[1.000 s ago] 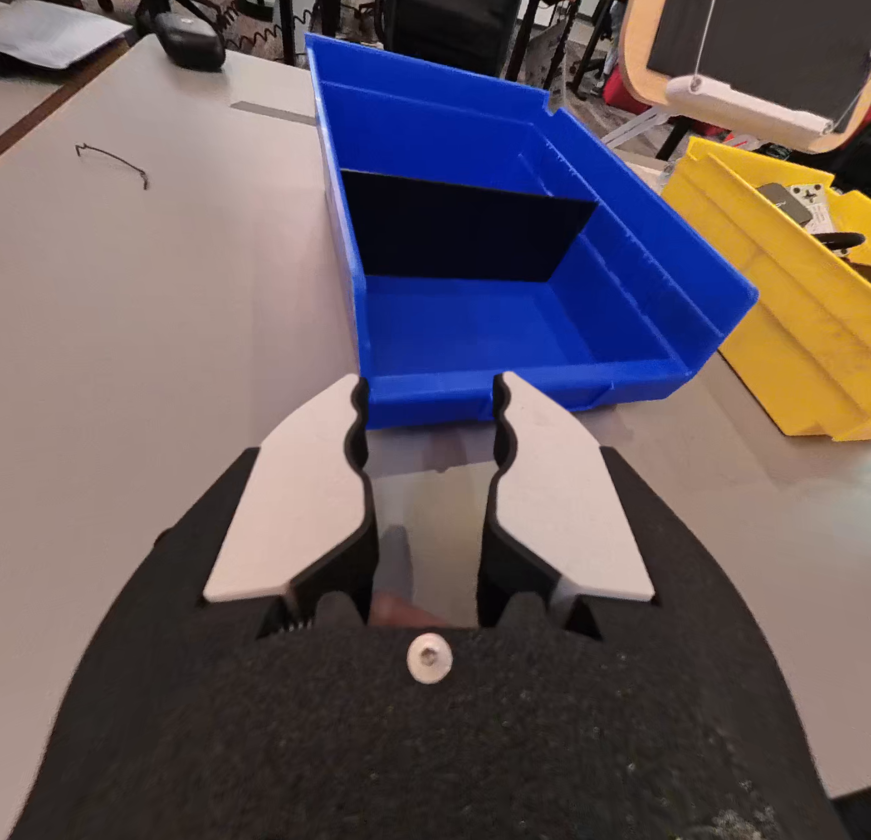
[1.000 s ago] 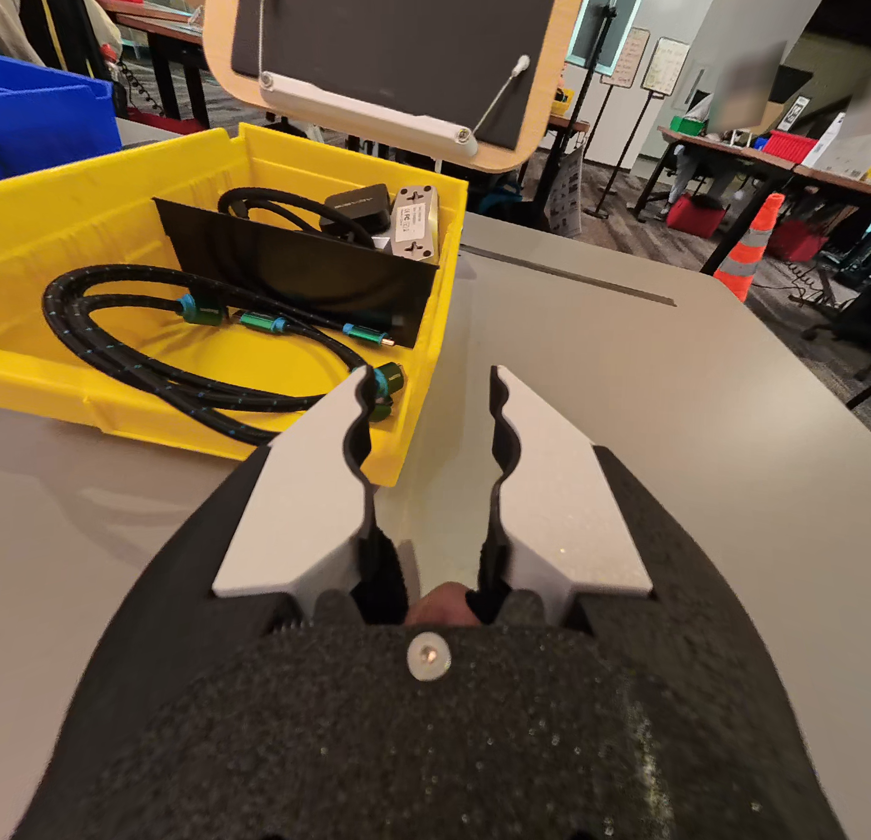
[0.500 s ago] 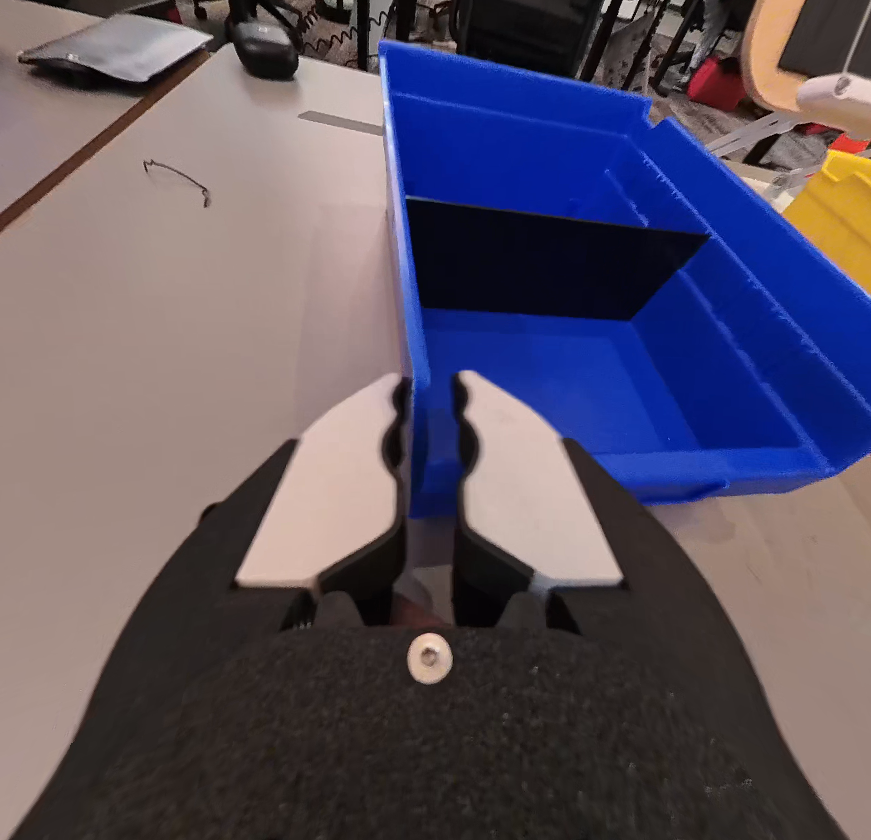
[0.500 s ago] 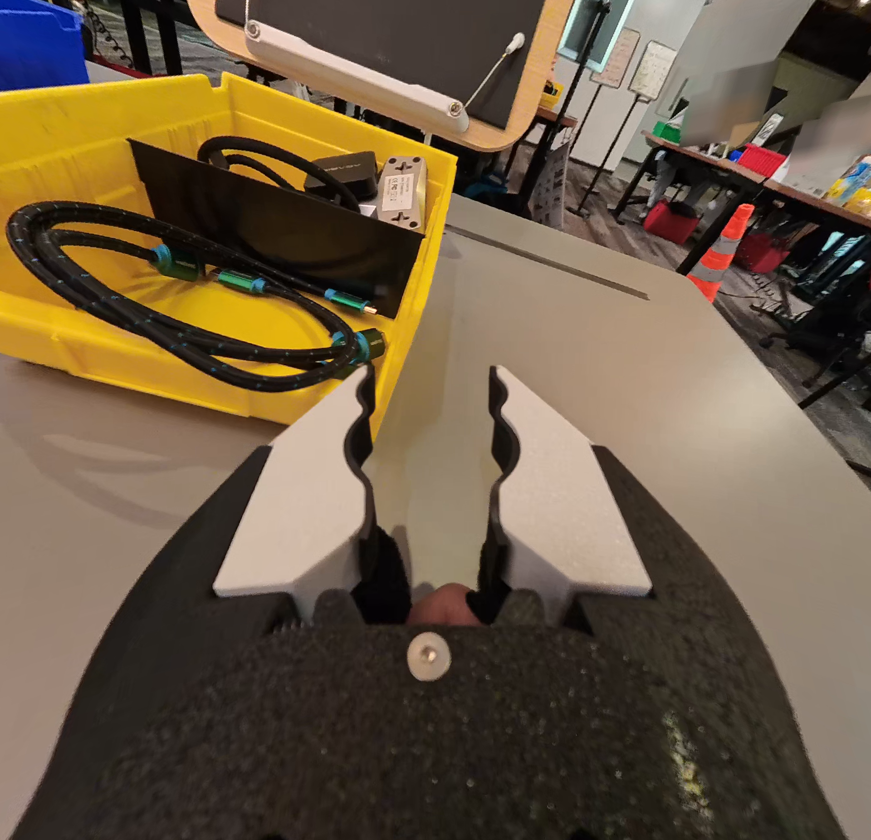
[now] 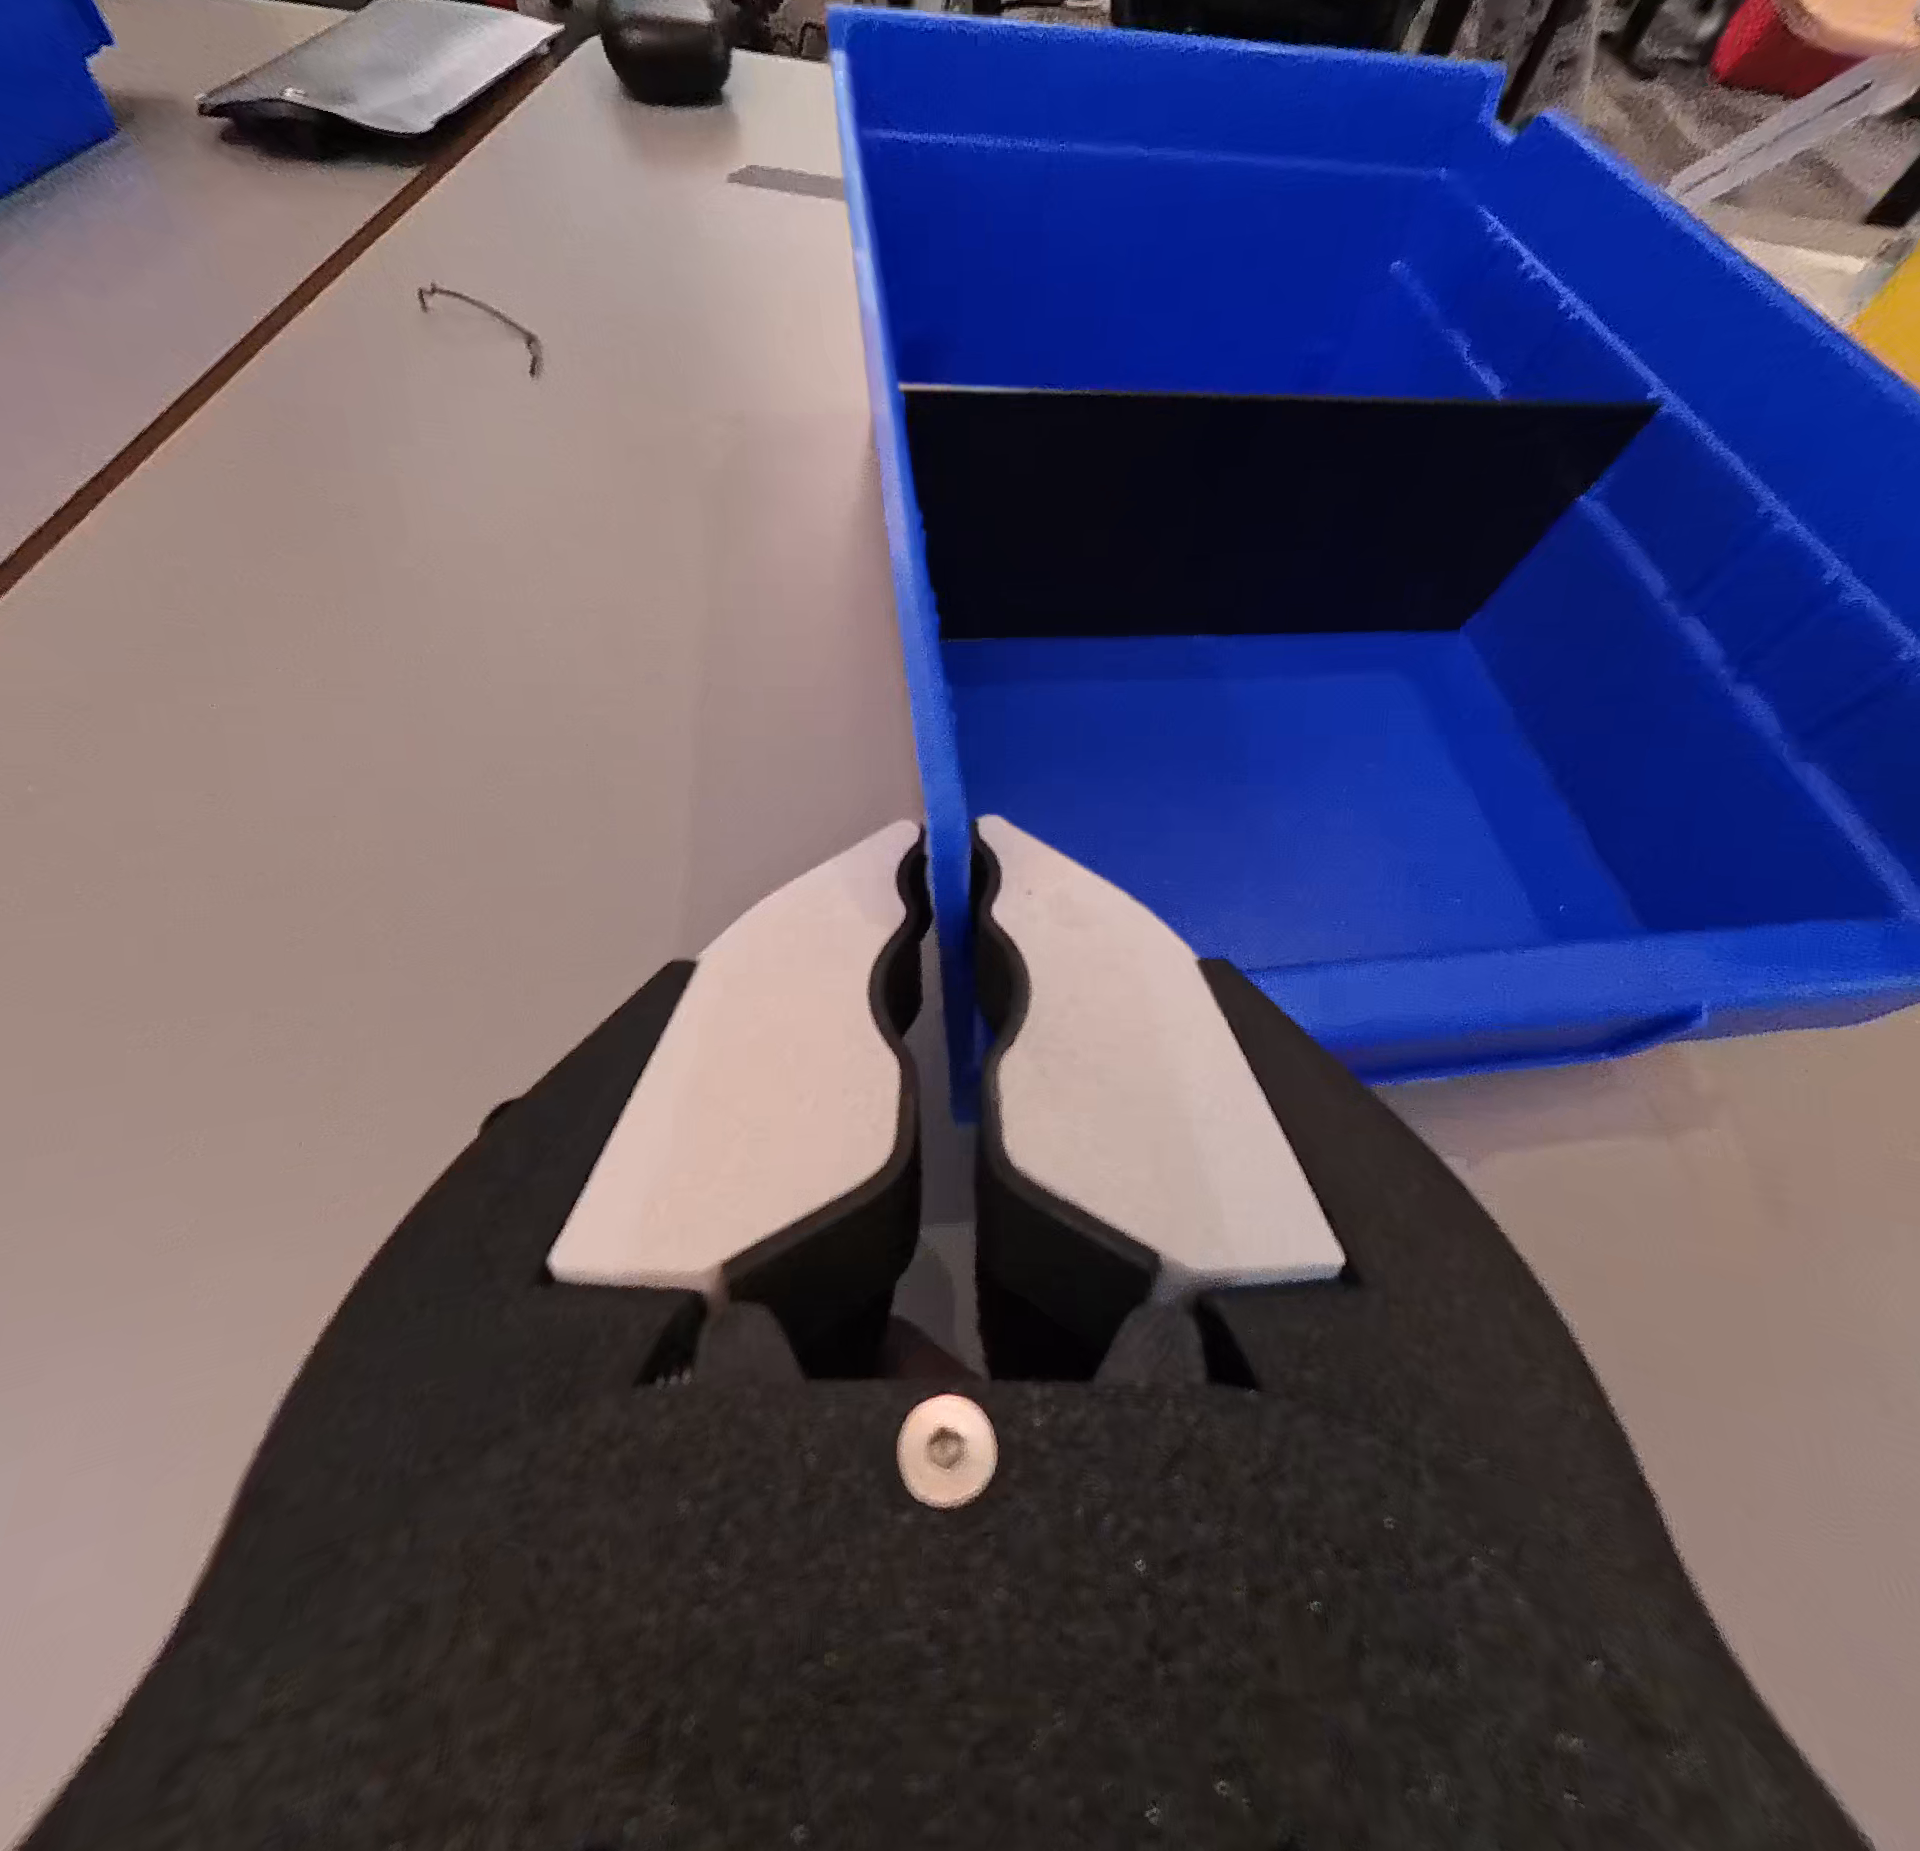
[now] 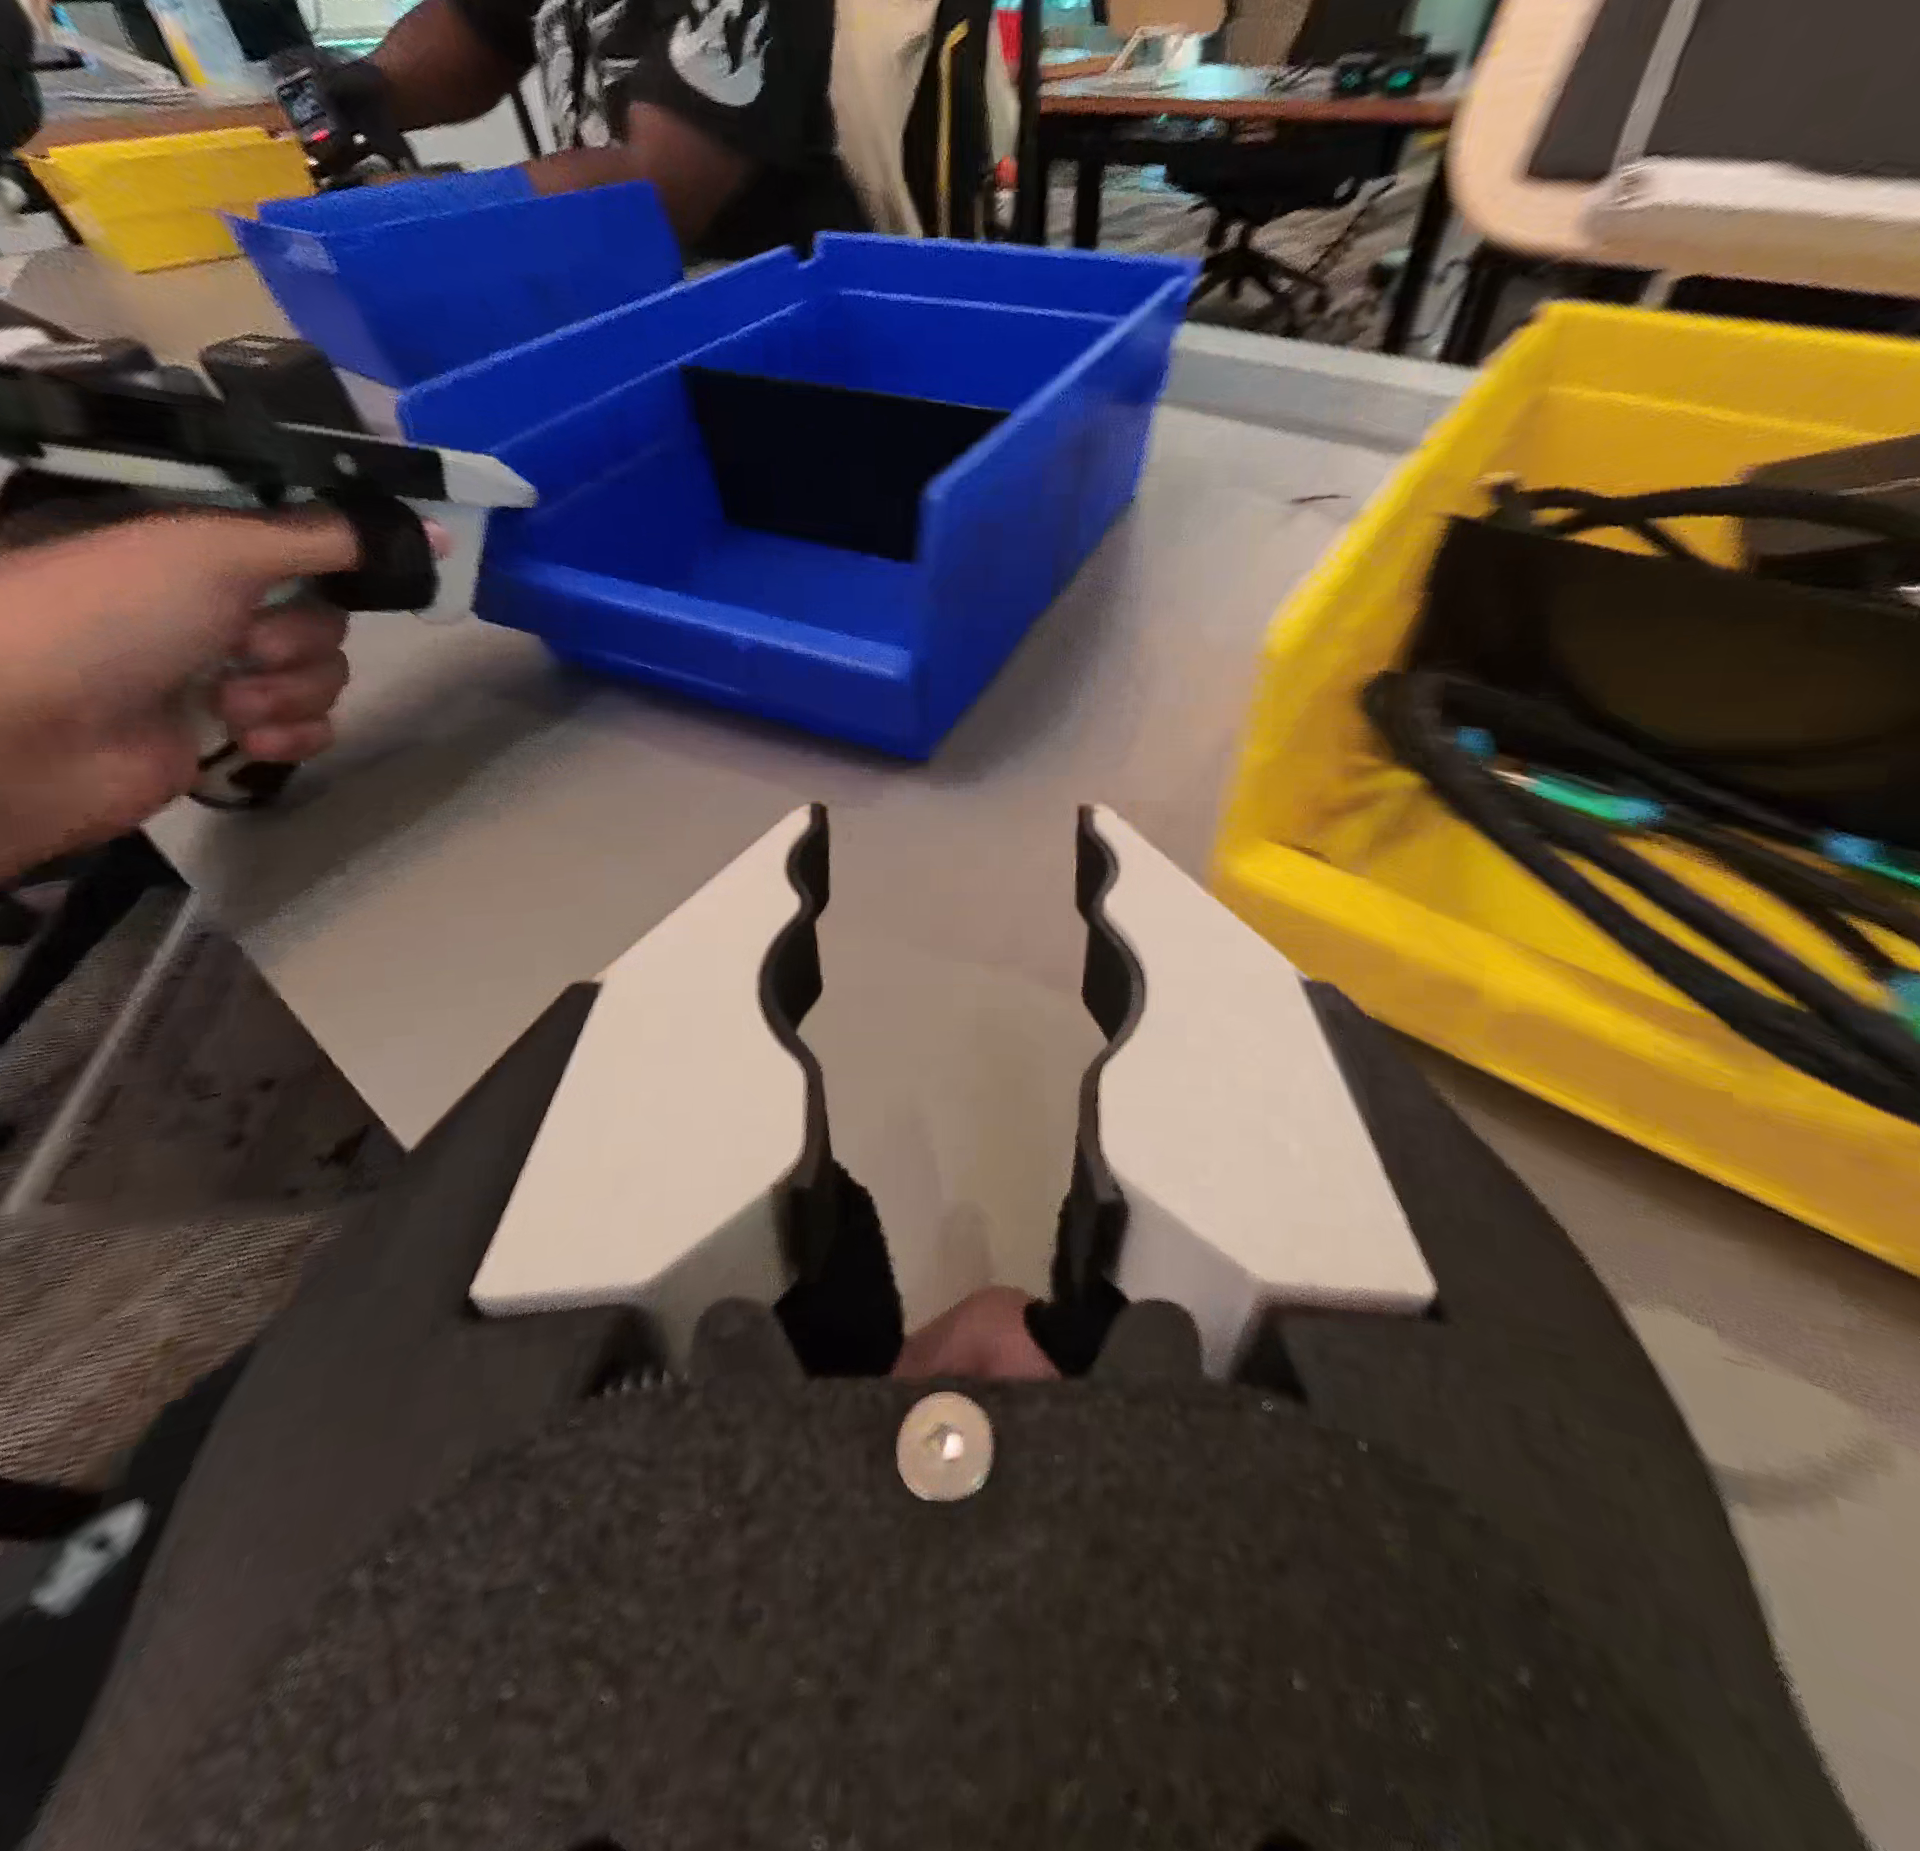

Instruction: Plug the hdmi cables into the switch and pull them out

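Observation:
Black braided HDMI cables [image 6: 1662,866] with teal plugs lie in a yellow bin [image 6: 1455,980] at the right of the right wrist view. A dark box [image 6: 1849,482] sits behind the bin's black divider. My left gripper [image 5: 951,845] is shut on the near left wall of an empty blue bin [image 5: 1143,66], which has a black divider [image 5: 1247,513]. It also shows in the right wrist view [image 6: 488,497], held by a hand [image 6: 125,658] at the corner of the blue bin [image 6: 831,648]. My right gripper [image 6: 951,825] is open and empty above the table, between the two bins.
A second blue bin [image 6: 457,263], another yellow bin [image 6: 156,191] and a person [image 6: 644,56] are at the back. A black pouch [image 5: 384,66], a dark rounded object [image 5: 665,35] and a bent wire [image 5: 488,315] lie left of the blue bin. The table edge runs at the lower left. Tip to tip, the grippers are about 30 centimetres apart.
My left gripper moved left to the blue bin's left wall and closed on it. My right gripper swung left, away from the yellow bin toward the blue bin, still open.

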`<state>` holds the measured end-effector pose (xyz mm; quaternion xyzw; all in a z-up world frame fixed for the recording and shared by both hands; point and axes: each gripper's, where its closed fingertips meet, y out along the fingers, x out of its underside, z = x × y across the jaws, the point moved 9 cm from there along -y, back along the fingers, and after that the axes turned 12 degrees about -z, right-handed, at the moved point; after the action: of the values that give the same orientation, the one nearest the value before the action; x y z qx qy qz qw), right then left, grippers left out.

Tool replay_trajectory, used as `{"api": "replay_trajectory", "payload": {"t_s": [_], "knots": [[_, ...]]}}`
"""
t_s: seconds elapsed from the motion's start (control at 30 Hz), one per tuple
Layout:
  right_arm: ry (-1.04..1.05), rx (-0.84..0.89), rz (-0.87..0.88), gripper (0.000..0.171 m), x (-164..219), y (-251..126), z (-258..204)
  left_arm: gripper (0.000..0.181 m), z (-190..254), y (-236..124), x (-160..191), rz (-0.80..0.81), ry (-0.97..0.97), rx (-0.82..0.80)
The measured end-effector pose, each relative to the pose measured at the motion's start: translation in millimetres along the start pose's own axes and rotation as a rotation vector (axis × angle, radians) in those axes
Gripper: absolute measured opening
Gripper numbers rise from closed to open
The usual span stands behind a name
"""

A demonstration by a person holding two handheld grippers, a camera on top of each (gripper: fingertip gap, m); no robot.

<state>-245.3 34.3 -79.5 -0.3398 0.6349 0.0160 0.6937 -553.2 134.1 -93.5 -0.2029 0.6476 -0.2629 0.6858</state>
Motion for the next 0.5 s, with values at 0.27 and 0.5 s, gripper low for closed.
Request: {"api": "replay_trajectory", "payload": {"t_s": [0.27,0.5], "knots": [[0.048,0.264,-0.063,0.037,-40,112,-36,0.003,4,-16,16,-0.032,-0.025,-0.046],[0.107,0.216,-0.121,0.004,-53,134,-21,0.002,7,-16,15,-0.003,0.038,-0.108]]}}
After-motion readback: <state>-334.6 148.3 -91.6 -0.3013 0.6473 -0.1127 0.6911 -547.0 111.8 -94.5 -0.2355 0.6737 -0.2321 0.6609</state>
